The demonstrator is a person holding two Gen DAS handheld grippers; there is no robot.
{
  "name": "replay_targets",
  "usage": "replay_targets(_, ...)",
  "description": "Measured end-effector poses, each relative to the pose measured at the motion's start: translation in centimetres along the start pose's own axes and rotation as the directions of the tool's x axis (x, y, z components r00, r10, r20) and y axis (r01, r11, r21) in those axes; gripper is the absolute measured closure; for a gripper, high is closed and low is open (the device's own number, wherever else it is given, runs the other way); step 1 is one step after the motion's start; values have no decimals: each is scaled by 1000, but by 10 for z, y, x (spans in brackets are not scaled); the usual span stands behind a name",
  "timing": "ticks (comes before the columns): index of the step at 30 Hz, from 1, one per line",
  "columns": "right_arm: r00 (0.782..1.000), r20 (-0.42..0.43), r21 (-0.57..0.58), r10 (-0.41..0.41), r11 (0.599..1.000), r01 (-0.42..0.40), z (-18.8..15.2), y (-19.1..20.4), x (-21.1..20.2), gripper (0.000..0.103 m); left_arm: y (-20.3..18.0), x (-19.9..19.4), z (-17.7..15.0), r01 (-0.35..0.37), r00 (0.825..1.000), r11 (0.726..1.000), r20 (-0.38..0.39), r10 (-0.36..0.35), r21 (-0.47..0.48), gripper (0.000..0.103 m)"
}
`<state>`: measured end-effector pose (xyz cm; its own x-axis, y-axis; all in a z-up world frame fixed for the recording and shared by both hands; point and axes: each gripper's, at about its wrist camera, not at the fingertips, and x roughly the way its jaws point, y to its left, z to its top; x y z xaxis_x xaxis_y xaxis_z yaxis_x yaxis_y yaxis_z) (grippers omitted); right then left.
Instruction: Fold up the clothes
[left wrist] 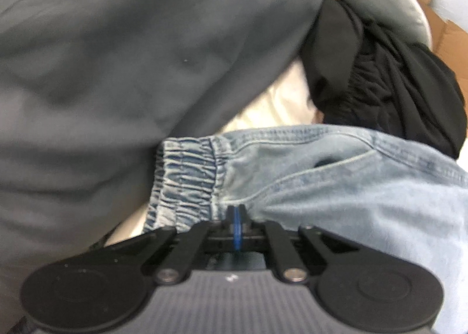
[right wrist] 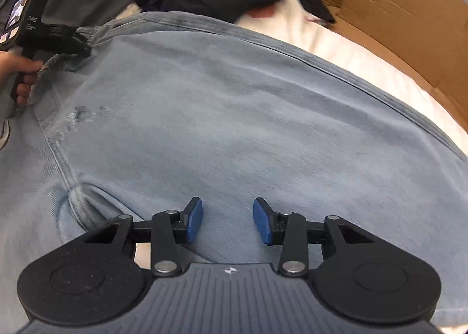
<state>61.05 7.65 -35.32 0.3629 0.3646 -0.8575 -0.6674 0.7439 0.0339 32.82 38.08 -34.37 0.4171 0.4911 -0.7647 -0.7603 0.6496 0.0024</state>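
Observation:
Light blue jeans (right wrist: 234,117) lie spread over a white surface. In the left wrist view their elastic waistband (left wrist: 187,179) and a pocket opening (left wrist: 324,161) show close up. My left gripper (left wrist: 237,212) is shut on the jeans at the waistband edge; it also shows in the right wrist view (right wrist: 74,44), held by a hand at the jeans' far left corner. My right gripper (right wrist: 228,221) is open, its blue pads (right wrist: 194,221) just above the denim of a leg, gripping nothing.
A grey garment (left wrist: 117,56) lies to the left of the jeans. A black garment (left wrist: 380,85) is bunched behind them. A cardboard box (right wrist: 380,12) stands at the back right. White bedding (right wrist: 336,47) shows beside the jeans.

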Motion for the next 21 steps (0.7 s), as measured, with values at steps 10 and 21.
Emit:
replay_targets(10,995,-49,96,-86,991,90,-52,-96,-25,41,-10,-57,-12,63,996,998,61,-62,-24,87)
replay_targets(21,987,-22,287,-159,945,159,-89,-153,-77,52,-27,-143,-73,137,990,991,14,-137,10,57)
